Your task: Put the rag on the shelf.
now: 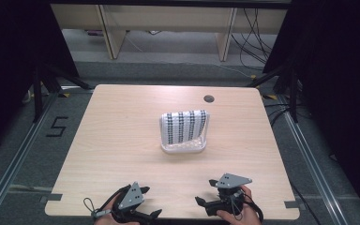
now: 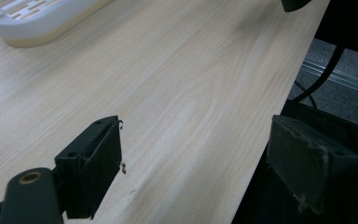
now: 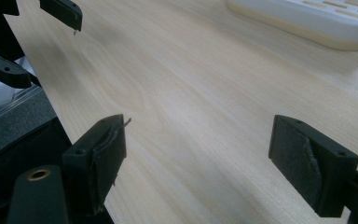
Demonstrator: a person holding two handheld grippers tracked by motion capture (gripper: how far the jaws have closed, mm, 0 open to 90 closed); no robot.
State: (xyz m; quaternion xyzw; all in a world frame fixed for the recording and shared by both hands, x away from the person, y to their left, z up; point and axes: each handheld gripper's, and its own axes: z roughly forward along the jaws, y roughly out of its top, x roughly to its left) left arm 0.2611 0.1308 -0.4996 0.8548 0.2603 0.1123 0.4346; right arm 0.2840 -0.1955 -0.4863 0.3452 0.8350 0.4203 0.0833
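A white slotted tray (image 1: 183, 147) sits at the middle of the wooden table (image 1: 117, 140), and a white piece with black patterned stripes (image 1: 185, 125) stands upright in it. Near the table's front edge, my left gripper (image 1: 151, 201) is open with nothing between its jaws. My right gripper (image 1: 205, 191) is open and empty beside it. The left gripper view has my left gripper (image 2: 200, 158) over the table's edge, with the tray (image 2: 37, 23) far off. In the right gripper view, my right gripper (image 3: 200, 158) is above bare wood and the tray (image 3: 317, 18) is at the top right.
A round cable hole (image 1: 209, 98) lies near the table's far edge. Black stands and cables flank the table on the floor, and a pale shelf unit stands beyond. A jaw of the other gripper (image 3: 63, 11) shows at the top left of the right gripper view.
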